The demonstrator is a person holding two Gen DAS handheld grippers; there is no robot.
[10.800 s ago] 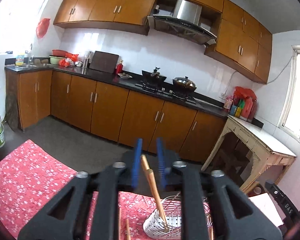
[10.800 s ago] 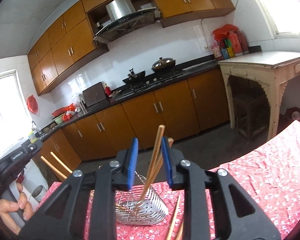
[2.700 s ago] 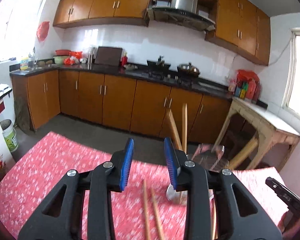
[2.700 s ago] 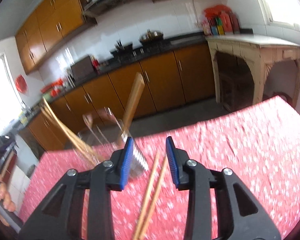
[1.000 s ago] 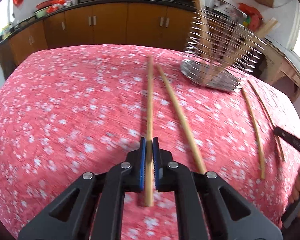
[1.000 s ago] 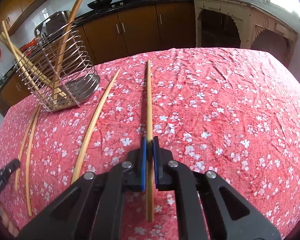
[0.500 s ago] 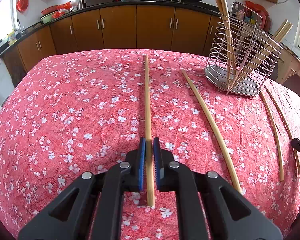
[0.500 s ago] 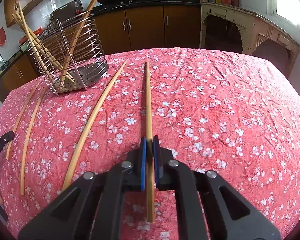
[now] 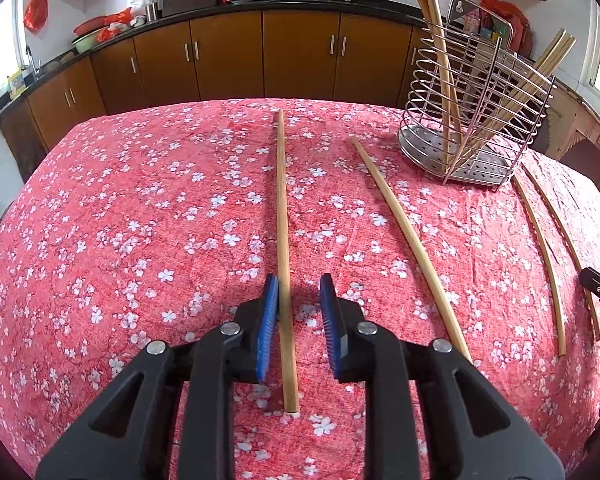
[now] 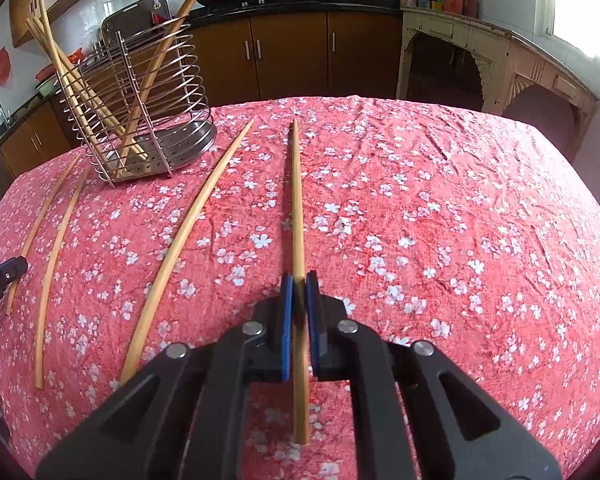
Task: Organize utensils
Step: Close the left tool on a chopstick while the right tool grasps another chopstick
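A long bamboo chopstick [image 9: 282, 200] lies on the red flowered tablecloth [image 9: 140, 220] and runs between the blue pads of my left gripper [image 9: 298, 282]. Its jaws are opening, with a clear gap on the right side, and no longer pinch the stick. In the right wrist view my right gripper [image 10: 299, 280] is shut on another chopstick [image 10: 297, 200], near its close end, low over the cloth. The wire utensil holder [image 9: 476, 120] [image 10: 140, 112] stands at the far side with several chopsticks leaning in it.
A loose chopstick [image 9: 400, 232] [image 10: 192, 224] lies on the cloth between the two grippers. Two thinner curved sticks [image 9: 540, 248] [image 10: 56, 240] lie nearer the holder. Brown kitchen cabinets [image 9: 228, 56] stand beyond the table's far edge, a pale side table [image 10: 480, 52] to the right.
The left gripper's pads, shut on the chopstick a second ago, have spread apart and the stick lies on the cloth. The right gripper stays shut on its chopstick.
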